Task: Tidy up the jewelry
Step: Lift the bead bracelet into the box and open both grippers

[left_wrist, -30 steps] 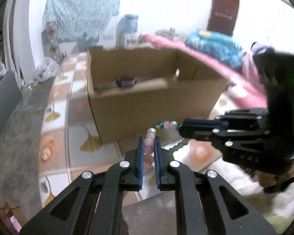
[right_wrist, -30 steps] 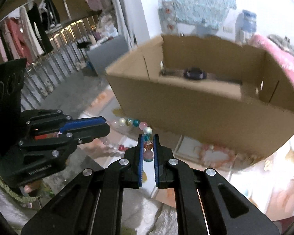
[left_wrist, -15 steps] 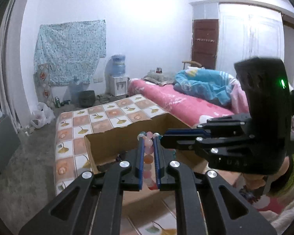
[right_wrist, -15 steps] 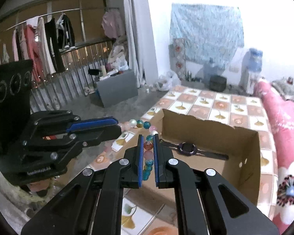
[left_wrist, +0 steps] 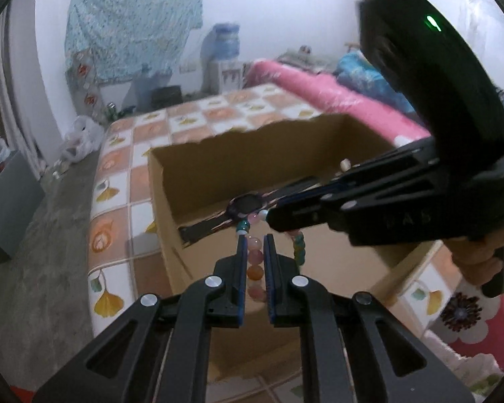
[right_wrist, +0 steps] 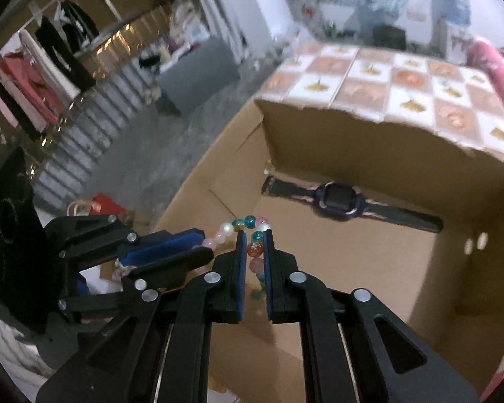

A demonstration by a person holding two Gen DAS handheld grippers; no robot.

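A bracelet (left_wrist: 255, 256) of pink, orange and teal beads hangs stretched between my two grippers, above the open cardboard box (left_wrist: 218, 141). My left gripper (left_wrist: 255, 240) is shut on its pink and orange beads. From the right, my right gripper (left_wrist: 272, 218) reaches in beside it. In the right wrist view the right gripper (right_wrist: 254, 235) still pinches the bracelet (right_wrist: 256, 250) at an orange bead, and its jaws are opening. The left gripper (right_wrist: 206, 245) sits close on the left. A dark purple watch (right_wrist: 339, 199) lies flat on the floor of the box (right_wrist: 386, 141).
The box stands on a mat (left_wrist: 117, 168) with orange and white squares. A pink bed (left_wrist: 335, 100) runs along the right. A grey cabinet (right_wrist: 198, 74), a clothes rack (right_wrist: 33, 67) and a red bag (right_wrist: 107, 205) are to the left. A hand (left_wrist: 480, 255) holds the right gripper.
Both grippers have carried the bracelet from low in front of the box up and over its rim. The inside of the box and the watch now lie below the fingertips.
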